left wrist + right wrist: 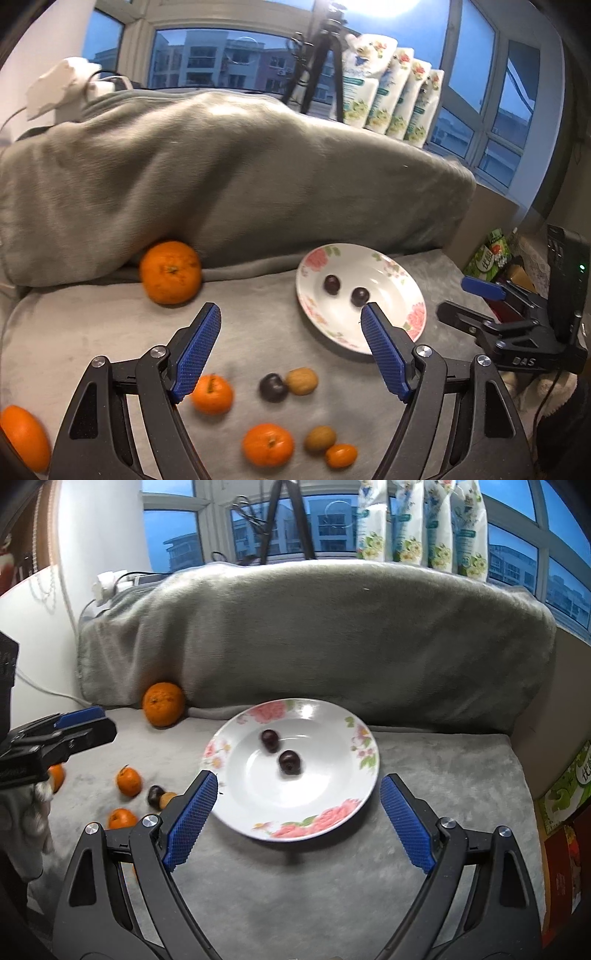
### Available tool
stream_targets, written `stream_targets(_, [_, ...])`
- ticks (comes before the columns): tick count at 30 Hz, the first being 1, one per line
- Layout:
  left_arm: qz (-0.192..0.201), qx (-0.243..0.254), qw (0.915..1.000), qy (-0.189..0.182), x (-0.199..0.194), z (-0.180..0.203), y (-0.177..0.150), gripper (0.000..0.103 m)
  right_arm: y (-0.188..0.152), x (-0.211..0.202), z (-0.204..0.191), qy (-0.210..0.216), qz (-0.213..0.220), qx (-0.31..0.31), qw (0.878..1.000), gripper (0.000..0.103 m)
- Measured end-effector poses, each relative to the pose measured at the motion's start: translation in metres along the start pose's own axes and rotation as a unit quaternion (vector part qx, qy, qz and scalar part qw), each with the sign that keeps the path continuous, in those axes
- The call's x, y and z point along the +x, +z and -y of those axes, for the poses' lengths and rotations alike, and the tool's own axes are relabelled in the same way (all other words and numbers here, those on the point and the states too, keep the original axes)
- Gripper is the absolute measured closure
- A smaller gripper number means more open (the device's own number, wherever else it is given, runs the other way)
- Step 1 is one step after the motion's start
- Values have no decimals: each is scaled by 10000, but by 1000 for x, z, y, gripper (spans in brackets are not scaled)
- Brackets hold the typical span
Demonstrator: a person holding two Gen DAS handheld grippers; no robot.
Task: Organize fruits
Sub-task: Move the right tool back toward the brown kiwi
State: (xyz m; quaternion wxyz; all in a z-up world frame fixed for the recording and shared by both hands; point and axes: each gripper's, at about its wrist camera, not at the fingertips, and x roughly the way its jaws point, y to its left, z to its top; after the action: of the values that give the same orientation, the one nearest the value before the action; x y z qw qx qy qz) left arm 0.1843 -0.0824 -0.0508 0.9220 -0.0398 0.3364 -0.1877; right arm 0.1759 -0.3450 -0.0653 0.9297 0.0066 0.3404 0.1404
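A grey plush blanket [258, 325] covers the seat below a dusk window. The left gripper [291, 325] hangs wide and empty above a loose dark plum [273, 387], walnuts and mandarins. The right gripper [297, 794], also wide and empty, frames the floral plate [332, 814], which holds two plums [289, 761]; most of the fruit looks unsorted.

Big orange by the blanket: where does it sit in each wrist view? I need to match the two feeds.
Left wrist: the big orange is left of centre, against the grey blanket, well left of the plate.
Right wrist: the big orange is at mid-left, at the blanket's lower left end, up and left of the plate.
Shared landmark: the floral plate holding two dark fruits.
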Motion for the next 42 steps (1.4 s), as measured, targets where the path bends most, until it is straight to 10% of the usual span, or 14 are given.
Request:
stream_targets(19, [-33,-476,9982,372,-33,-57,-38,25,-19,1,-52,996,-300,-253,9943,12])
stream_targets(27, [-161,-577,9980,201,-41,-57,-66,35,-27,22,-67,1341,-661,-284,9884,43])
stream_targets(42, [-646,-300,9969,-345,-21,-27,-99,47,-32,67,-87,1689,-1082,16,9797,63])
